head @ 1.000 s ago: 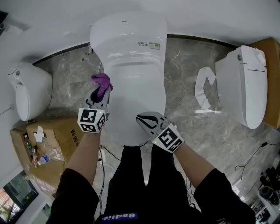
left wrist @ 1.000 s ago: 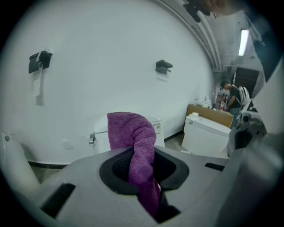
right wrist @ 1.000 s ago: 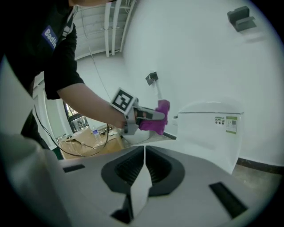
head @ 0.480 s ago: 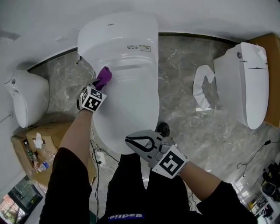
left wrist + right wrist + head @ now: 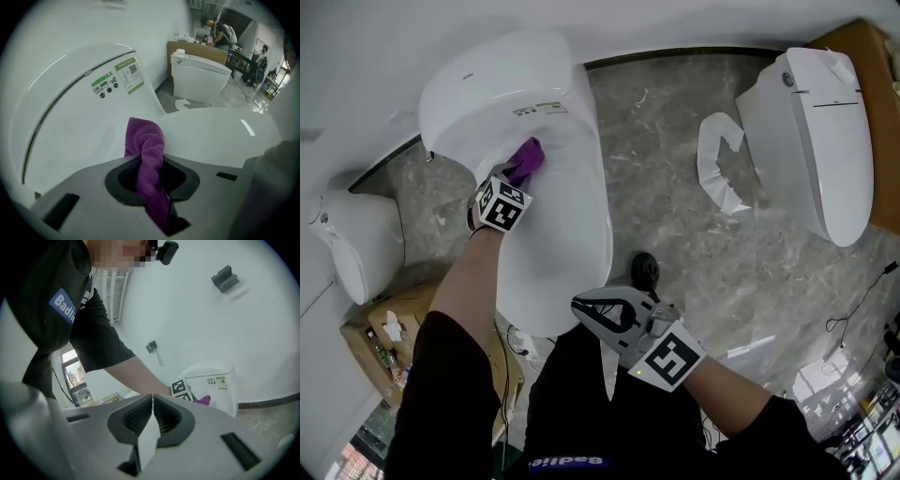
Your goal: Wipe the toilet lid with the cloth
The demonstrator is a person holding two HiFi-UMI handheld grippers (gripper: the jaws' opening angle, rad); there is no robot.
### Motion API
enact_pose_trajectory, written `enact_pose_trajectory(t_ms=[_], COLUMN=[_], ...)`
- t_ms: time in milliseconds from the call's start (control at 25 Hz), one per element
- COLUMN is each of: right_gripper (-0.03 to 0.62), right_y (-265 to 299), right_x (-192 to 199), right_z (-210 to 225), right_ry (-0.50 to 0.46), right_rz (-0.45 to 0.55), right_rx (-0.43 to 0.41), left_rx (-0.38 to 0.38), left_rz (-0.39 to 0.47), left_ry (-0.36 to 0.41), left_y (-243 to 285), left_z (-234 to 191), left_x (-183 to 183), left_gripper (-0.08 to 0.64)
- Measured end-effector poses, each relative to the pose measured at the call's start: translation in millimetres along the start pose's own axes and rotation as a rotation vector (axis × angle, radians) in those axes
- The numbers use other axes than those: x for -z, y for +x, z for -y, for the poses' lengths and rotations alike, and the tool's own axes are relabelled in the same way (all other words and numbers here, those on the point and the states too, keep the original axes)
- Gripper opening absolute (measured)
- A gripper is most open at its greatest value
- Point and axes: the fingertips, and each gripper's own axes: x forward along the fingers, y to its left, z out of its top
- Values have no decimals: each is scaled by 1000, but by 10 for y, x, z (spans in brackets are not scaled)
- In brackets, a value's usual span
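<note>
a: what's on the far left?

b: a spare toilet (image 5: 342, 239) and a cardboard box (image 5: 375, 342) on the floor, well apart from the work.

a: and your left gripper?

b: my left gripper (image 5: 517, 175) is clamped tight on the purple cloth (image 5: 526, 154) — a twisted bunch runs between the pads and sticks out ahead of them. a second ago it sat lower, along the lid's left edge. now i've pushed it up to the rear of the toilet lid (image 5: 558, 234), just below the tank (image 5: 492, 80), and the cloth looks to be resting on the white surface.

a: what does that mean for the wipe?

b: i'd judge the stroke has run up the left side to the back end. the middle and right of the lid likely still need passes.

a: right side?

b: my right gripper (image 5: 579, 304) has drawn back off the lid's front toward my body, pads pressed together with nothing between them — idle. further right, a white seat piece (image 5: 712, 159) lies on the floor beside a second toilet (image 5: 820, 141).
</note>
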Motion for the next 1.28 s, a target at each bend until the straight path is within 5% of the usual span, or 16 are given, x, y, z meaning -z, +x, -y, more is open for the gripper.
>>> enact_pose_trajectory(t_ms=[320,520,680,1040,1280], right_gripper=[32,32,32,32,32], right_y=[-481,-526,-342,318,460], right_x=[117,181,133,158,46], right_z=[259,192,17,-779,-1092], right_ry=[22,10,-6,-6,13], right_rz=[4,-11,-14,-42,4], right_rx=[86,107,114,159,194], left_rx=[74,86,72,35,18], left_rz=[65,63,32,-72,-85], left_ry=[96,147,168,114,108], left_y=[277,260,67,-454,-583], left_z=[688,827,629,-29,-68], left_x=[-903,-964,-596,929,1211], left_gripper=[69,69,69,69,69])
